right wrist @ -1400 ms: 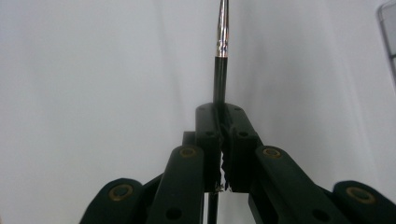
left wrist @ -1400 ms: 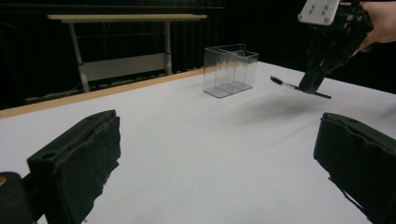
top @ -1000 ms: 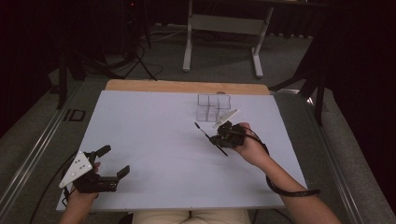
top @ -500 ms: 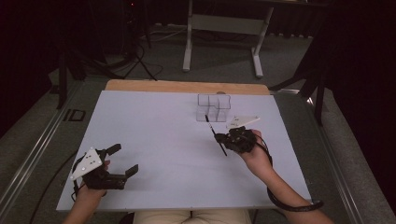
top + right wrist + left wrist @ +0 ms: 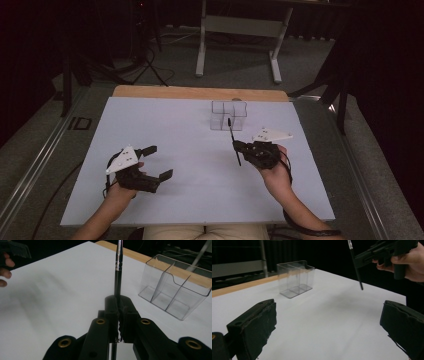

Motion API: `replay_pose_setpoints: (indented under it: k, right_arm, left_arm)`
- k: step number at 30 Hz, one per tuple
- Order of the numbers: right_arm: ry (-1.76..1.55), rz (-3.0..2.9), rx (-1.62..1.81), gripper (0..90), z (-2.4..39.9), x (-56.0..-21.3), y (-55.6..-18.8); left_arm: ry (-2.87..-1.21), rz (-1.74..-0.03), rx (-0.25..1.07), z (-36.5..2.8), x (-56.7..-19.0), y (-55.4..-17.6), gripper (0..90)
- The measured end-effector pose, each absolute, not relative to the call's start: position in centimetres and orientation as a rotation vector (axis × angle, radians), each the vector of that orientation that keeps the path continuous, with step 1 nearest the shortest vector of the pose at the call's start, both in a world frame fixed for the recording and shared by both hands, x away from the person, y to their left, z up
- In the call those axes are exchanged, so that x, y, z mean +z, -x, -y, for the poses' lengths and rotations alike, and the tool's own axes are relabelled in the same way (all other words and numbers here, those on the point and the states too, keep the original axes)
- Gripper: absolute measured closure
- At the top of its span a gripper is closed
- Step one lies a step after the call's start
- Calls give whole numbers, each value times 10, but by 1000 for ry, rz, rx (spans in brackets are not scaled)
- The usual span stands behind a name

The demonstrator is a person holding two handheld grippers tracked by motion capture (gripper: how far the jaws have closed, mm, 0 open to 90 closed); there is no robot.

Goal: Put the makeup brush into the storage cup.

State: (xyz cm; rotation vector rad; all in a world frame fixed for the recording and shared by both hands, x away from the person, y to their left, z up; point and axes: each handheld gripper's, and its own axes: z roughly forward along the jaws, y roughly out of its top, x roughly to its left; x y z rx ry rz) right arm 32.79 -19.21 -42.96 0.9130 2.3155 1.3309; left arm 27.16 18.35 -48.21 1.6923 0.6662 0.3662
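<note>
Right gripper (image 5: 239,148) fingers clamped on pen (image 5: 233,140), aimed toward clear organizer (image 5: 228,115) at twelve o'clock, probably for insertion. Left gripper (image 5: 156,162) fingers spread, empty, resting at seven o'clock on tabletop (image 5: 190,150).

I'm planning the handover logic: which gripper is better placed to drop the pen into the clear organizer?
Right, most likely. The right gripper is already shut on the pen and sits near the clear organizer. The left gripper is open, holds nothing, and sits farther away on the table's near left side.
</note>
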Motion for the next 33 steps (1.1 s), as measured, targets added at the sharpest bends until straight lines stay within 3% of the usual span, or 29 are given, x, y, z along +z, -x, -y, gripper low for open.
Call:
replay_pose_setpoints:
  k: [18,31,33]
  right_arm:
    - [-907,-2197,1463,859,176,-424,-318]
    - [-902,-2151,1515,859,176,-422,-313]
    - [-903,-2143,1532,859,176,-421,-313]
  left_arm:
    - [-1696,-662,129,-104,-490,-307,16]
    - [-1761,-627,110,-63,-491,-314,16]
    - [-1746,-625,98,-59,-492,-316,66]
